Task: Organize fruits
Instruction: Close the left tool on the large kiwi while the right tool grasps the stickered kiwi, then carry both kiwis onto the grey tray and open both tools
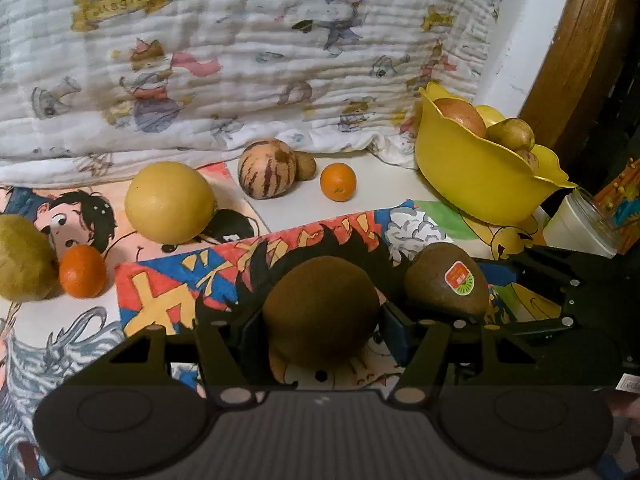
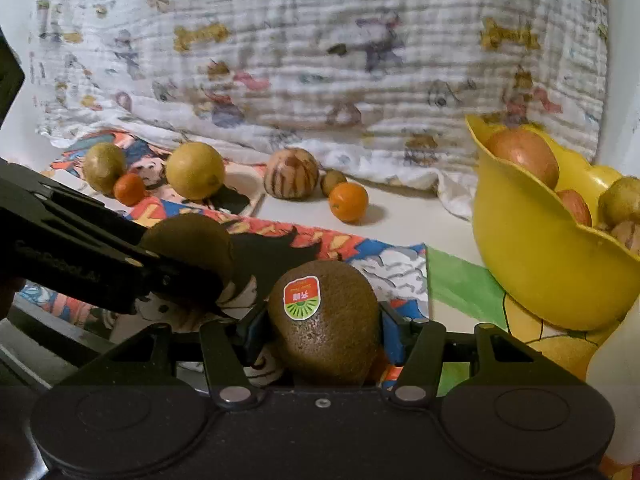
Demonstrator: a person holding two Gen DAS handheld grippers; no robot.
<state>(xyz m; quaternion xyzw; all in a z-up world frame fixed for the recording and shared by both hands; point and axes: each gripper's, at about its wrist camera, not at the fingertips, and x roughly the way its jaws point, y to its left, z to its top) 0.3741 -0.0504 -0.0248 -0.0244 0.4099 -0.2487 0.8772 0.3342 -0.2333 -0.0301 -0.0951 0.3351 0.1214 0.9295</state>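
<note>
Two kiwis in hand: the left gripper point(image 1: 322, 330) is clenched on the plain kiwi point(image 1: 322, 310), and the right gripper point(image 2: 322, 334) is clenched on the sticker kiwi point(image 2: 326, 322). The pads press on both sides of each fruit.
Where the kiwis are: both sit low over the cartoon mat point(image 1: 168, 292), near the front edge of the table point(image 1: 360, 192), side by side and close together.
Done so far: some fruit is already in the yellow bowl point(image 1: 480, 176) at the right end of the table. I can see a red apple point(image 2: 524, 156) and a few brownish fruits in it.
Left to do: I think both kiwis should go in the bowl next. Six more fruits wait on the table.
Back edge fruit: the striped melon point(image 1: 267, 169), a small brown fruit point(image 1: 306, 165) touching it from behind, and a small orange point(image 1: 338, 182) just beside them.
Left side fruit: the big yellow fruit point(image 1: 170, 202), another small orange point(image 1: 83, 277), and a green pear point(image 1: 24, 258) touching that orange.
In the way: the two grippers are very near each other, so they could bump. The bowl is getting full, so fruit might roll out.
Other things: a printed blanket point(image 1: 240, 60) hangs behind the table, and a white cup point(image 1: 580, 224) stands by the bowl.
</note>
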